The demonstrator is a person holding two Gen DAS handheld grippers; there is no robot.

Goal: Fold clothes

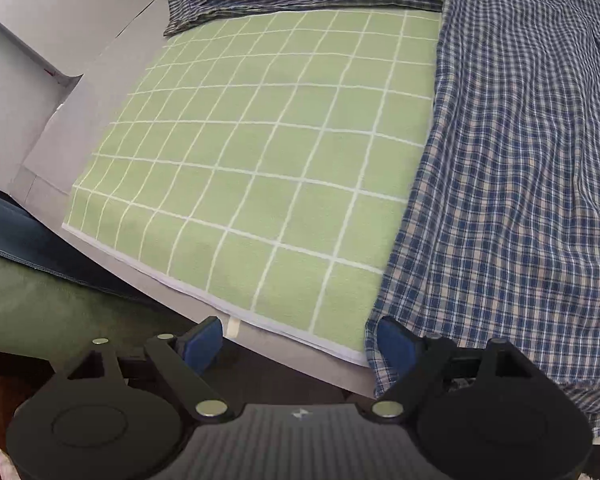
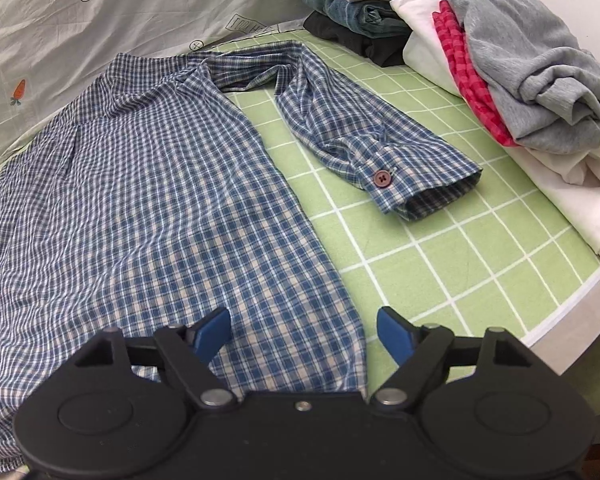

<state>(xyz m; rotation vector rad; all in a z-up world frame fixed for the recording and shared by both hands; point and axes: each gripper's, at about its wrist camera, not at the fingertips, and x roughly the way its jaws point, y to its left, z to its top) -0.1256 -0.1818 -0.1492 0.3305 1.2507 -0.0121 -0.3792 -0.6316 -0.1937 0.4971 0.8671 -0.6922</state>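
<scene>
Both grippers are wide open and hold nothing. Left gripper [image 1: 300,344], black with blue pads, hangs over the near edge of a green mat with a white grid [image 1: 260,140], its right pad just beside the hem of a blue-and-white checked long-sleeved shirt [image 1: 520,160]. Right gripper [image 2: 303,334] hovers over the shirt's other bottom corner. The shirt lies spread flat on the mat, one buttoned sleeve [image 2: 380,140] angled outward. A pile of loose clothes [image 2: 500,48] sits at the mat's right edge.

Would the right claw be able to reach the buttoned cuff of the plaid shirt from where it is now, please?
Probably yes. The right claw is open over the plaid shirt hem, and the buttoned cuff lies flat on the green mat ahead, with only bare mat between. The clothes pile sits clear of it.
</scene>
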